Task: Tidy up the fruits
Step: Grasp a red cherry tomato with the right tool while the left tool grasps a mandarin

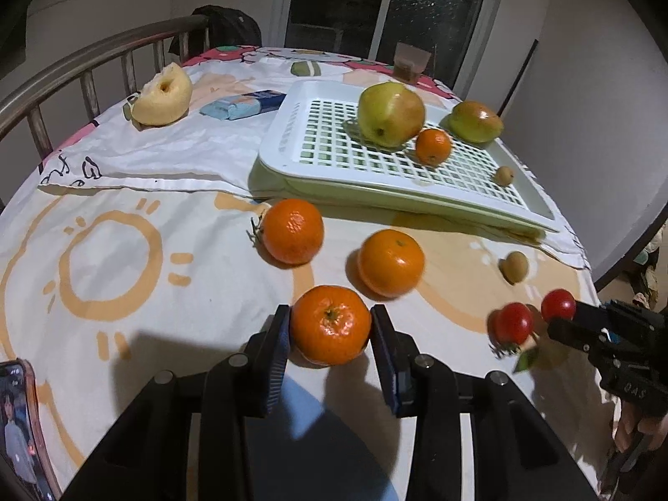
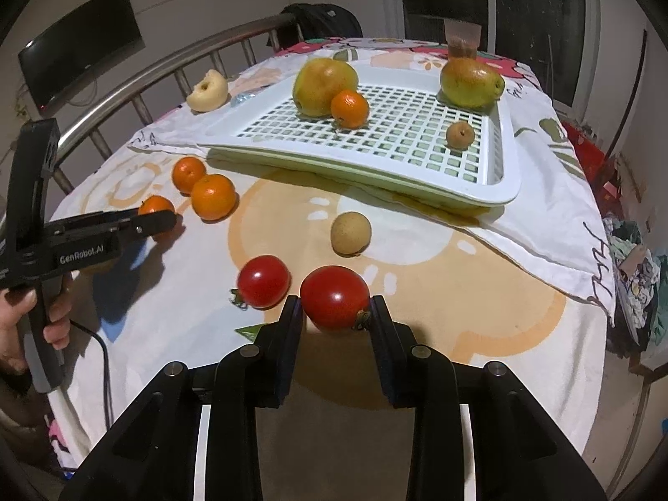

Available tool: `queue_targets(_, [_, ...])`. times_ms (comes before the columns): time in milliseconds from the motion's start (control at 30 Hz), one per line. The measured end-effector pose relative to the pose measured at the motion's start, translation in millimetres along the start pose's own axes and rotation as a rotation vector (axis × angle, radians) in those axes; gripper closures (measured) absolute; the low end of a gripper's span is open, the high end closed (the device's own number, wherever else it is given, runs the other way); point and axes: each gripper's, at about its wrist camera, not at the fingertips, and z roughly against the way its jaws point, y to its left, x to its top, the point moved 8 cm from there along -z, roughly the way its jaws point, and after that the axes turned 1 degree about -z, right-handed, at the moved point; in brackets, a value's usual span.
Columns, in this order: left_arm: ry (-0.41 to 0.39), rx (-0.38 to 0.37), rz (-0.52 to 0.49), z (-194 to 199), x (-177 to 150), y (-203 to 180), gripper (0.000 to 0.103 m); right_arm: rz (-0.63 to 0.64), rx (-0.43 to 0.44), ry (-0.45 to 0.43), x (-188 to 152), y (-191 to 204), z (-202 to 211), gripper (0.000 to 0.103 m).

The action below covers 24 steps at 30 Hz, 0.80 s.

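Note:
My left gripper [image 1: 330, 330] is shut on a tangerine [image 1: 330, 325] low over the tablecloth; it also shows in the right wrist view [image 2: 154, 219]. My right gripper [image 2: 336, 311] is shut on a red tomato [image 2: 335, 297]. A second tomato [image 2: 264, 280] lies just left of it. Two more tangerines [image 1: 292, 230] [image 1: 391, 261] and a small brown fruit [image 1: 514, 266] lie on the cloth. The white slotted tray [image 1: 292, 125] holds two pears [image 1: 390, 113] [image 1: 476, 121], a small tangerine [image 1: 433, 146] and a small brown fruit [image 1: 504, 175].
A cut pear half [image 1: 163, 94] and a blue packet [image 1: 242, 105] lie at the far left. A plastic cup [image 1: 411, 62] stands behind the tray. A phone [image 1: 18, 430] lies at the near left edge. A chair rail [image 1: 83, 58] borders the table's left.

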Motion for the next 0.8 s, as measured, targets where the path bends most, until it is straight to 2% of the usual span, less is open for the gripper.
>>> queue_targets(367, [-0.053, -0.067, -0.059, 35.4, -4.8, -30.8, 0.063, 0.014, 0.029, -0.062, 7.9, 17.0, 26.6, 0.072])
queue_targets(800, [-0.114, -0.139, -0.104, 56.1, 13.8, -73.8, 0.063, 0.008, 0.065, -0.141, 23.0, 23.9, 55.7, 0.072])
